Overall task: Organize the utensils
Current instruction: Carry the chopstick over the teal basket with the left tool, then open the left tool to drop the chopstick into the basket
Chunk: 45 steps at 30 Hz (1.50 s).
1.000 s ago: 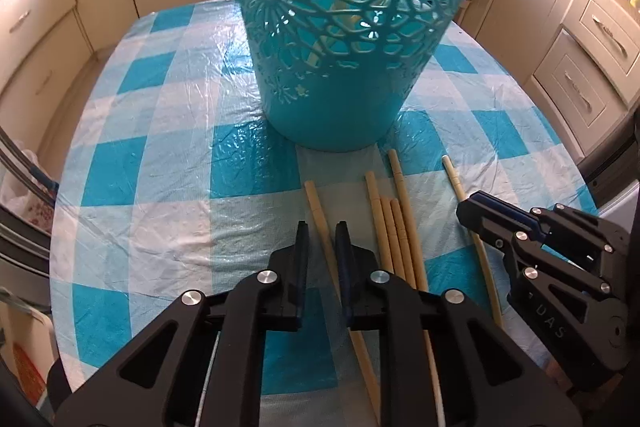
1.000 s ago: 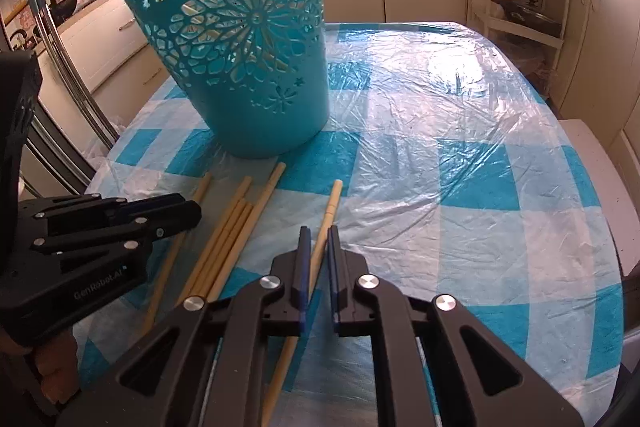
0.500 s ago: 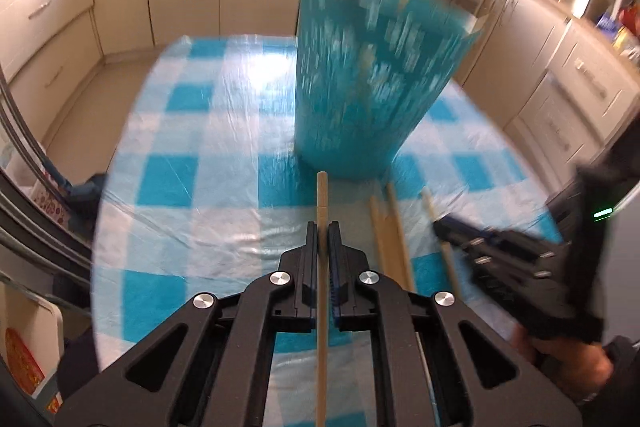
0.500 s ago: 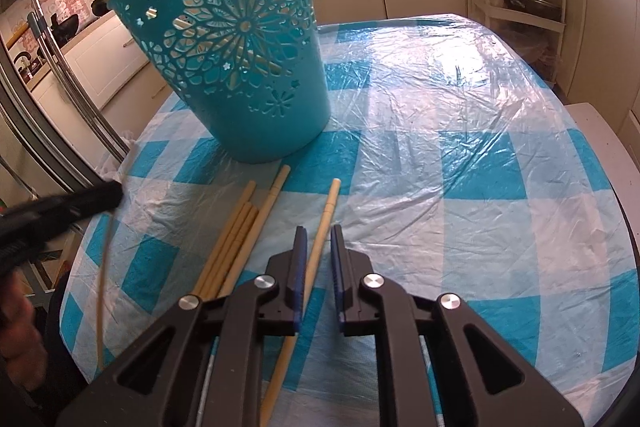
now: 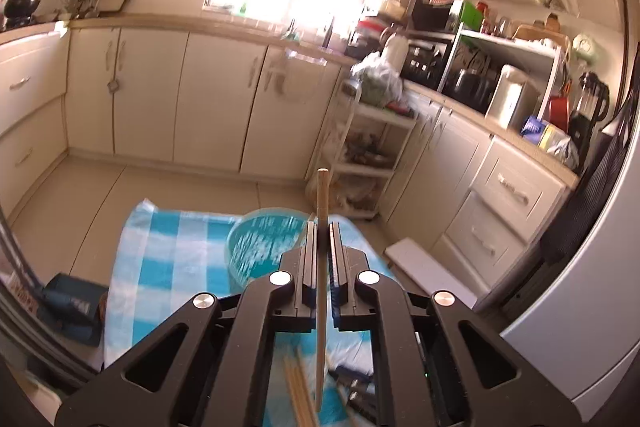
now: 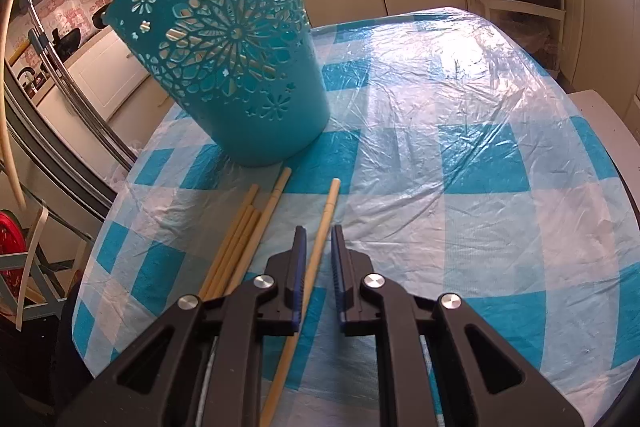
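My left gripper point(image 5: 322, 227) is shut on a wooden chopstick point(image 5: 322, 195), held high in the air with its tip sticking out past the fingers. Far below it stands the teal cut-out basket point(image 5: 260, 247) on the blue-checked table point(image 5: 160, 247). In the right wrist view the basket point(image 6: 232, 59) stands upright at the back left. Several chopsticks point(image 6: 240, 239) lie bunched in front of it. One more chopstick point(image 6: 326, 215) lies on the cloth, running between the fingers of my right gripper point(image 6: 319, 239). Its jaws stand a narrow gap apart and do not clamp the stick.
Cream kitchen cabinets ring the table. A white shelf cart point(image 5: 368, 147) and a low white stool point(image 5: 424, 263) stand beyond the table's far right, and a fridge point(image 5: 580, 287) rises on the right. Metal rails point(image 6: 60, 87) run along the table's left side.
The left gripper closed on one chopstick, lifted it well above the table and tipped upward. The basket now shows from above. The right gripper stayed put, with its jaws slightly wider.
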Available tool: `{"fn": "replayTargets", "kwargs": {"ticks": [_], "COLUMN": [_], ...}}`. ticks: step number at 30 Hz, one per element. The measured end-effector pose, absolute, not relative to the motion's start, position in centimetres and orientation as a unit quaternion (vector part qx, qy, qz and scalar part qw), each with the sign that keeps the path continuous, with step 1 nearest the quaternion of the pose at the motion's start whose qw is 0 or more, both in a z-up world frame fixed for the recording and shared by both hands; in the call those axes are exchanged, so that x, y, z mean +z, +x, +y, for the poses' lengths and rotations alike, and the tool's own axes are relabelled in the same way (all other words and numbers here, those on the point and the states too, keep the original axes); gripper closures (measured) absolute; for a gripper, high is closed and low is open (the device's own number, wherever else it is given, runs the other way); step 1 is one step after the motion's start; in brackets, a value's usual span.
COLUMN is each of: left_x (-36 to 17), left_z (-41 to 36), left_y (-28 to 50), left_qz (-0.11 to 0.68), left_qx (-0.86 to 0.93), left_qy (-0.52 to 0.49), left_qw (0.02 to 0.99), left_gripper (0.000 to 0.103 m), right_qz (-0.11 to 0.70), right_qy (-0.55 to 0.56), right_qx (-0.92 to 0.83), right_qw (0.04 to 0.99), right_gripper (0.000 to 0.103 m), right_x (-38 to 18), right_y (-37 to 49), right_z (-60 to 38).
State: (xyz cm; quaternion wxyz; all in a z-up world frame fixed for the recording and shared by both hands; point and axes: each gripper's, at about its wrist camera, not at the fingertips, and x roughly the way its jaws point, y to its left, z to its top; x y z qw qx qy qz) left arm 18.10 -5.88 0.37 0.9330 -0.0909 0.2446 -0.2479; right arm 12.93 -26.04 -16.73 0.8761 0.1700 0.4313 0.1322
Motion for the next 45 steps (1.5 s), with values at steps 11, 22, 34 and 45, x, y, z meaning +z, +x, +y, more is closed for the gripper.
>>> {"fn": "replayTargets", "kwargs": {"ticks": [11,22,34,45], "left_x": [7.3,-1.8,-5.7,-13.7], "left_z": [-8.4,-11.9,-7.6,0.7], "left_y": [20.5,26.6,25.0,21.1], "left_qz": [0.103,0.168,0.215,0.308], "left_qx": [-0.187,-0.134,-0.104,-0.02], "left_qy": [-0.065,-0.023,-0.017,-0.096], "left_qw": [0.975,0.976,0.971,0.946], "left_gripper": [0.098,0.097,0.045,0.021], "right_qz": [0.43,0.43,0.429,0.433], "right_qy": [0.178,0.179,0.179,0.149], "right_qx": [0.137,0.137,0.14,0.132], "right_qw": [0.874,0.874,0.874,0.879], "right_gripper": [0.089,0.089,0.085,0.084], "right_x": [-16.8,-16.8,-16.7,-16.4], "right_y": [12.9,12.9,13.0,13.0], "right_z": [-26.3,-26.3,-26.3,-25.0]}}
